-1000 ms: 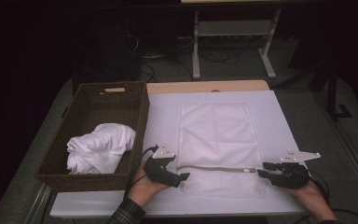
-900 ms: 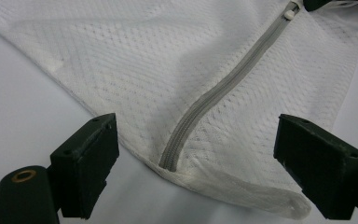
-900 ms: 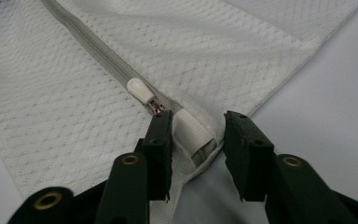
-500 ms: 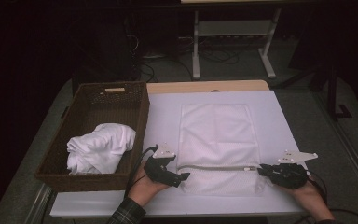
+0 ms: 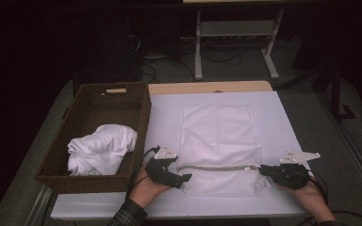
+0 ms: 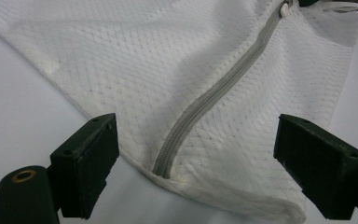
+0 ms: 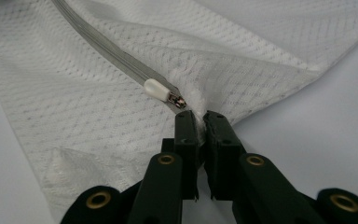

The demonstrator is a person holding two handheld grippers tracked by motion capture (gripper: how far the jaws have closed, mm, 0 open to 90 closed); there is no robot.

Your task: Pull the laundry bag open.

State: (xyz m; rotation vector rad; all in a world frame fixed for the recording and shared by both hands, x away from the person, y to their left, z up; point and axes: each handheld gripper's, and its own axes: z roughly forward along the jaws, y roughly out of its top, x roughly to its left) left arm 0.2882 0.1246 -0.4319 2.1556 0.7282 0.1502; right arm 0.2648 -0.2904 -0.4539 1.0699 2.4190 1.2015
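Across the near edge of the counter [image 5: 283,117], from the high view, a white mesh laundry bag [image 5: 219,136] lies flat on the white cover, its grey zipper [image 5: 217,167] running sideways between the two hands. The left tongs [image 5: 185,178] sit at the bag's left end and the right tongs [image 5: 262,170] at its right end, both where they were a second ago. To the left stands a wicker basket [image 5: 136,117] with a bundled white cloth [image 5: 101,148] inside, untouched.

From the left gripper view, the left tongs [image 6: 196,163] stand wide, one jaw on either side of the zipper's closed end [image 6: 161,169], pads clear of the mesh: nothing is gripped there yet.

From the right gripper view comes the change: the right tongs [image 7: 201,128] have just been closing and now pinch a tuft of mesh at the bag's corner, just behind the white zipper pull [image 7: 157,88], which lies free beside the jaws. That likely anchors the right end; I judge the left end, or the pull itself, needs a grip before the zipper can be worked
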